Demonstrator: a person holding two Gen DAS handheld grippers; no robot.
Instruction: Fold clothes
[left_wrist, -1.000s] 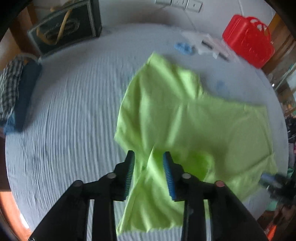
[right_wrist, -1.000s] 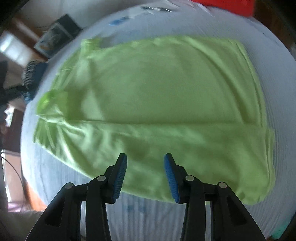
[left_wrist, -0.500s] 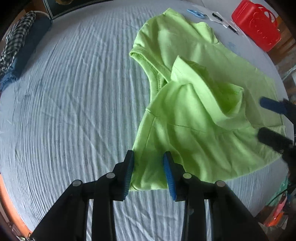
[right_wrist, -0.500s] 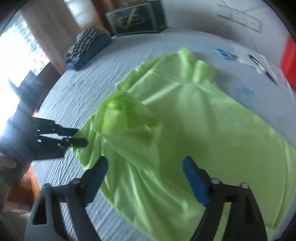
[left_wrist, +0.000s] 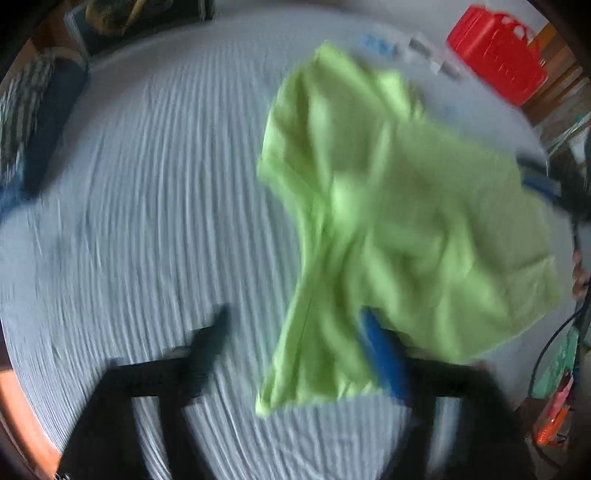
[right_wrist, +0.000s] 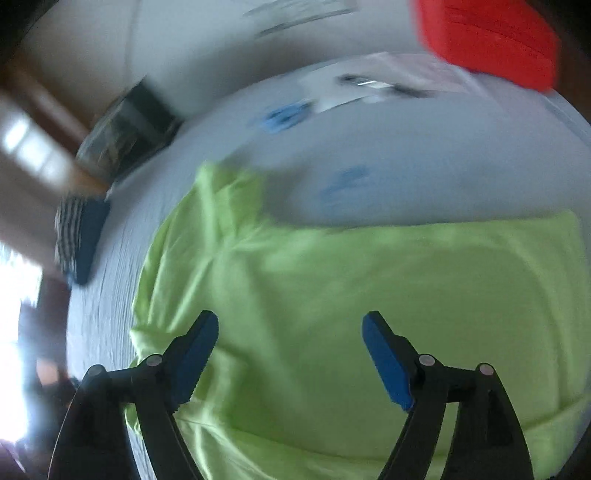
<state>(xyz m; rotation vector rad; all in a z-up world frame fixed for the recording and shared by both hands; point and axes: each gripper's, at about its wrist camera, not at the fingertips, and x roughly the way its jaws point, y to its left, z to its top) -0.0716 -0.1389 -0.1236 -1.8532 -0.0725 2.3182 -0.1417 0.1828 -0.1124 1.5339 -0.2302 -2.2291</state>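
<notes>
A lime green T-shirt (left_wrist: 406, 206) lies crumpled on the light blue bed sheet (left_wrist: 147, 221), partly folded over itself. My left gripper (left_wrist: 295, 332) is open with its jaws wide apart at the shirt's near corner; the cloth hangs in front of the right finger (left_wrist: 384, 358), and the view is blurred. In the right wrist view the shirt (right_wrist: 369, 295) spreads under my right gripper (right_wrist: 290, 332), which is open and empty just above the cloth. The right gripper also shows in the left wrist view (left_wrist: 543, 184) at the shirt's far right edge.
A red plastic basket (left_wrist: 495, 70) stands at the bed's far right corner, with papers and small blue items (left_wrist: 376, 42) beside it. Folded dark and checked clothes (left_wrist: 33, 122) lie at the left edge. A dark box (right_wrist: 125, 129) stands at the back.
My left gripper has opened wide and let the shirt's corner go. My right gripper has moved over the shirt body and stays open. The shirt has settled more crumpled.
</notes>
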